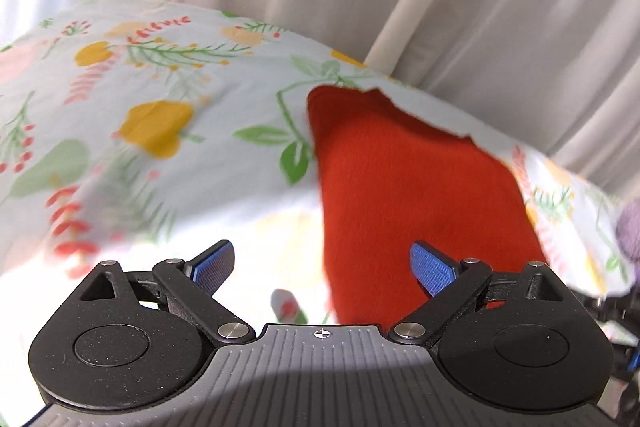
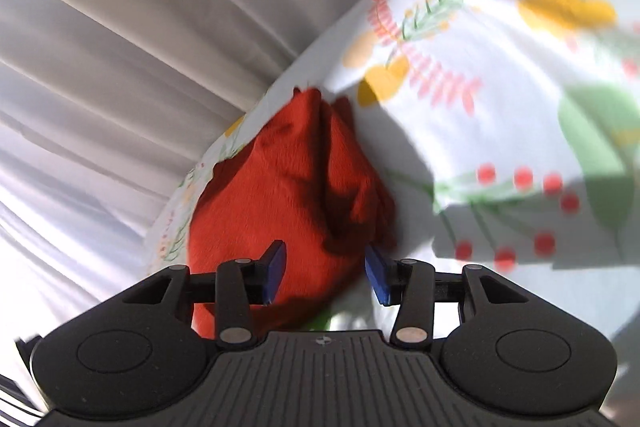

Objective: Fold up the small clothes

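1. The red garment (image 2: 288, 183) is lying on the floral sheet (image 2: 500, 131), directly ahead of the right gripper (image 2: 326, 273), long axis running away from it.
2. The right gripper's jaws are standing half spread, pinching nothing.
3. The left gripper (image 1: 322, 269), fully spread and empty, is sitting left of the garment (image 1: 400, 195); its view is showing a flat surface, the right view crumpled folds.

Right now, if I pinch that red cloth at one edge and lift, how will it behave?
The red cloth will likely drape and sag: it already lies in soft folds and creases. Its fuzzy surface suggests the gripper pads should hold it without much slipping. It looks light, so it may drag across the floral sheet instead of unfolding cleanly.
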Tool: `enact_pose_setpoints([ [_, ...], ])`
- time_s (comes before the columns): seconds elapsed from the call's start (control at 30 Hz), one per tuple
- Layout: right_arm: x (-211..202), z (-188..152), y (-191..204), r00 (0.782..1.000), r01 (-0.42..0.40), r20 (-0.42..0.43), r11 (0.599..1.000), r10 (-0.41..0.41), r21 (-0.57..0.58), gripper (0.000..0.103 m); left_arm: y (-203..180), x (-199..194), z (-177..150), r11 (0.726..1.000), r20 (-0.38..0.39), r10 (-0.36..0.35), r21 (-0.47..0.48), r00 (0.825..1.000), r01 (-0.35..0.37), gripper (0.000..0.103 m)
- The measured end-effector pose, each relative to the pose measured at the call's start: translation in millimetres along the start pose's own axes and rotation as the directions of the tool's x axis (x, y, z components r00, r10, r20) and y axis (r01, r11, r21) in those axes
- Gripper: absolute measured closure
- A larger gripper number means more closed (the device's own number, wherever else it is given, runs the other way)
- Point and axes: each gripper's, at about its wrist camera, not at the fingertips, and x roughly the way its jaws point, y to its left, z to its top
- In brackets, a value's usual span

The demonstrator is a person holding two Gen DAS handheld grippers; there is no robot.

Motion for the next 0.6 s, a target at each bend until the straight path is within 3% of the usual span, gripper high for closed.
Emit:
enact_pose_setpoints([
  [0.1, 10, -10, 4, 1.0, -0.016, -0.027, 1.0, 0.017, 0.015, 0.059, -3, 2, -20, 0.997, -0.061, -0.037, 0.061, 0.997, 0.04, 0.005],
  [0.2, 28, -11, 9, 1.0, -0.024, -0.013, 0.999, 0.024, 0.023, 0.062, -11, 12, -31, 0.997, -0.124, -0.013, 0.078, 0.992, 0.023, 0.006],
  [0.27, 40, -9, 12, 0.999, 0.006, -0.032, 0.999, -0.005, 0.041, 0.089, -18, 15, -36, 0.994, -0.104, 0.001, 0.105, 0.995, 0.01, 0.006],
  [0.33, 47, -7, 13, 0.999, 0.01, -0.054, 0.998, -0.006, 0.069, 0.095, -26, 20, -34, 0.991, -0.061, 0.063, 0.124, 0.996, -0.055, 0.006],
  [0.37, 46, -4, 11, 0.997, -0.052, -0.056, 0.991, 0.059, 0.12, 0.096, -28, 25, -32, 0.988, -0.043, 0.086, 0.131, 0.995, -0.08, 0.006],
  [0.43, 41, 2, 1, 0.97, -0.226, -0.032, 0.941, 0.241, 0.251, 0.096, -30, 32, -30, 0.98, -0.037, 0.148, 0.138, 0.988, -0.141, 0.009],
  [0.47, 38, 6, -1, 0.962, -0.259, -0.012, 0.927, 0.272, 0.271, 0.096, -28, 32, -29, 0.979, -0.027, 0.164, 0.126, 0.986, -0.159, 0.009],
  [0.5, 34, 10, 0, 0.969, -0.24, 0.001, 0.941, 0.247, 0.24, 0.096, -26, 30, -28, 0.978, -0.016, 0.181, 0.111, 0.983, -0.179, 0.009],
  [0.57, 31, 15, 14, 0.996, -0.091, 0.002, 0.994, 0.091, 0.062, 0.096, -21, 22, -28, 0.973, 0.014, 0.211, 0.091, 0.977, -0.212, 0.01],
  [0.6, 31, 13, 22, 0.999, -0.033, 0.003, 0.999, 0.033, -0.022, 0.096, -19, 17, -27, 0.972, 0.034, 0.217, 0.086, 0.975, -0.22, 0.01],
])
